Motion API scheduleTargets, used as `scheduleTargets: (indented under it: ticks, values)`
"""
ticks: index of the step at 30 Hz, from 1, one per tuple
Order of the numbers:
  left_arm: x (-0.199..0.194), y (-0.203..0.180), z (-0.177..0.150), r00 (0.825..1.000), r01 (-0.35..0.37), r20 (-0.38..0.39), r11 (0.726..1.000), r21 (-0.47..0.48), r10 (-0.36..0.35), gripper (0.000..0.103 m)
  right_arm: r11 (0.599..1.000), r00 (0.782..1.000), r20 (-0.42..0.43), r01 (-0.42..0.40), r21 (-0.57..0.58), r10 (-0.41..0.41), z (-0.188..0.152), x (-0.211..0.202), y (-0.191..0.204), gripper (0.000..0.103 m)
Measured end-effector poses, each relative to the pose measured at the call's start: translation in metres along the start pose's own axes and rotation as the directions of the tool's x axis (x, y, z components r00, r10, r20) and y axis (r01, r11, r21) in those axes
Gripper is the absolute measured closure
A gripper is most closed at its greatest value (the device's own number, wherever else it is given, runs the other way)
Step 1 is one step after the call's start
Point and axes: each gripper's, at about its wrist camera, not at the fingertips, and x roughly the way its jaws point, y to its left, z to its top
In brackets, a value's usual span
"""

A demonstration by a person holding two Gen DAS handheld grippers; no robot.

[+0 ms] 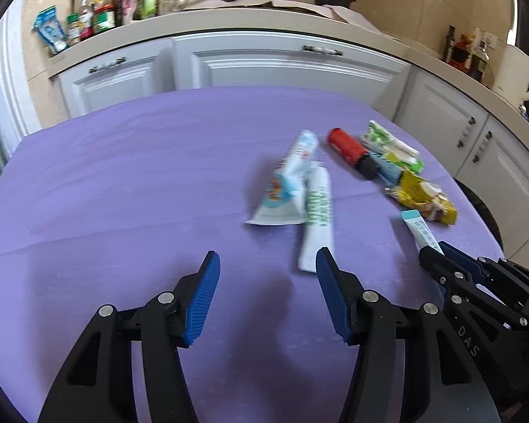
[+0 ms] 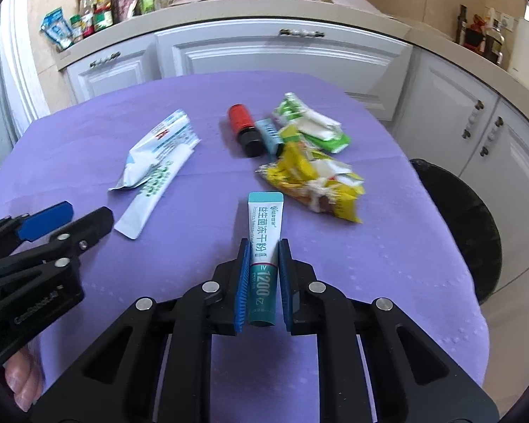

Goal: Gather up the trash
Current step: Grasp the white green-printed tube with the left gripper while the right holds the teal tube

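Note:
My right gripper (image 2: 264,245) is shut on a teal and white sachet (image 2: 264,218), which sticks out forward above the purple tablecloth (image 2: 370,246). From the left wrist, the same sachet (image 1: 419,227) pokes out of the right gripper (image 1: 437,250) at the right edge. My left gripper (image 1: 267,253) stands open with nothing between its fingers. A long white and green sachet (image 1: 319,218) lies just ahead of its right finger. Beyond are a white and blue pouch (image 1: 289,183), a red and black cylinder (image 1: 349,149), a yellow wrapper (image 1: 419,194) and a green and white wrapper (image 1: 391,144).
A black bin (image 2: 469,225) stands on the floor off the table's right edge. White cabinets (image 2: 264,56) and a counter with bottles and jars (image 2: 98,10) run behind the table. A person's fingers (image 2: 21,380) show under the left gripper (image 2: 86,211).

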Motion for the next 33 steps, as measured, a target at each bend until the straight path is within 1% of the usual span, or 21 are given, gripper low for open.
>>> scheduleTargets:
  ticks: [3,7,9,10,13,17,21,25,28,33]
  values:
    - [0.006,-0.013,0.004,1.000,0.013,-0.006,1.000,0.018,-0.013,0.047,0.999,1.000,0.015,0.015,0.029,-0.015,-0.003,-0.006,-0.015,0.088]
    - [0.021,-0.024,0.009,0.999,0.023,-0.046,0.999,0.026,-0.022,0.047,0.998,0.999,0.027,0.022,0.060,-0.024,-0.004,-0.009,-0.031,0.088]
    - [0.028,-0.026,0.009,0.998,0.019,-0.065,0.999,0.026,-0.018,0.048,0.997,0.999,0.034,0.023,0.071,-0.026,-0.004,-0.010,-0.038,0.088]
    - [0.029,-0.027,0.009,0.998,0.010,-0.063,0.999,0.031,-0.008,0.049,0.997,0.999,0.038,0.022,0.078,-0.025,-0.004,-0.011,-0.041,0.088]
    - [0.031,-0.031,0.010,0.998,-0.006,-0.061,0.999,0.048,0.009,0.058,0.996,0.999,0.048,0.020,0.087,-0.025,-0.003,-0.013,-0.048,0.087]
    - [0.030,-0.034,0.009,0.998,-0.016,-0.056,0.998,0.069,0.020,0.079,0.995,0.999,0.052,0.012,0.100,-0.017,-0.004,-0.013,-0.054,0.087]
    - [0.029,-0.038,0.008,0.998,-0.018,-0.052,0.996,0.086,0.022,0.080,0.994,0.998,0.059,0.010,0.107,-0.016,-0.005,-0.015,-0.058,0.087]
    - [0.022,-0.038,0.006,1.000,-0.001,-0.031,0.998,0.068,0.003,0.080,0.994,0.996,0.079,0.022,0.108,-0.031,-0.007,-0.021,-0.060,0.088]
    - [0.010,-0.041,0.004,1.000,0.006,0.016,0.998,0.055,-0.007,0.080,0.993,0.993,0.103,0.038,0.113,-0.049,-0.007,-0.027,-0.065,0.088]
    - [-0.010,-0.052,0.007,0.995,0.021,0.096,0.997,0.071,-0.028,0.080,0.988,0.986,0.139,0.077,0.132,-0.095,-0.004,-0.037,-0.079,0.088]
